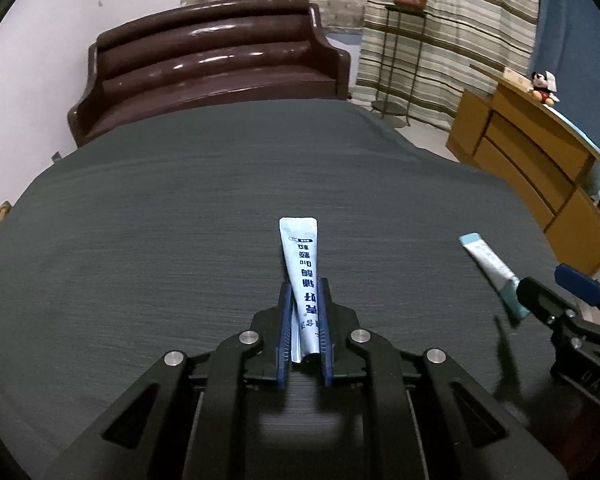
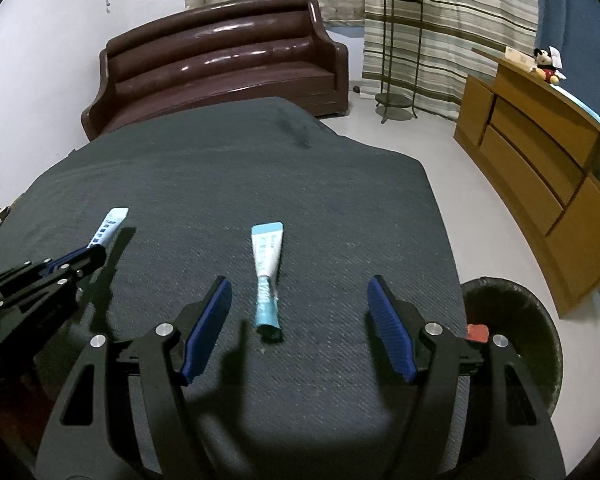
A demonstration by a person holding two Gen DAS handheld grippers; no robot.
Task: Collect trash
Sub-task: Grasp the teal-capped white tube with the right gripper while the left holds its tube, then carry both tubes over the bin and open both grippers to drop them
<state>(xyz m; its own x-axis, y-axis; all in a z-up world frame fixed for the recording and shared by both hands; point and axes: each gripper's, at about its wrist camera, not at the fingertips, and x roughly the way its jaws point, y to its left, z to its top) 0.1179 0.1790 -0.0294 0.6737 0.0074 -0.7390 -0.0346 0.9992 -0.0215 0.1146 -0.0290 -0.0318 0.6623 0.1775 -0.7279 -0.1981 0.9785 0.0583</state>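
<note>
Left gripper (image 1: 305, 316): closed on the white sachet (image 1: 303, 280), blue pads pinching its lower half from both sides; the top half sticks out ahead of the fingertips, over the dark cloth (image 1: 180, 220).

Right gripper (image 2: 300, 320): wide open and holding nothing, its two blue pads (image 2: 390, 330) standing well apart.

Teal sachet (image 2: 266, 276): lies flat on the cloth straight ahead, between the open fingers, lengthwise along them; its near end looks torn and crumpled, its far end flat and sealed.

Handling: both sachets look light, thin and limp (foil or plastic film, likely emptied), so little force should be needed, though the film may be slick and could bend or slide rather than lift.

Where to grip: probably across the narrow width near the middle or at the crumpled near end, where there is a bit of thickness to bite.

Bin (image 2: 516, 332): a dark round bin stands on the floor just right of the right gripper, past the cloth's edge.
</note>
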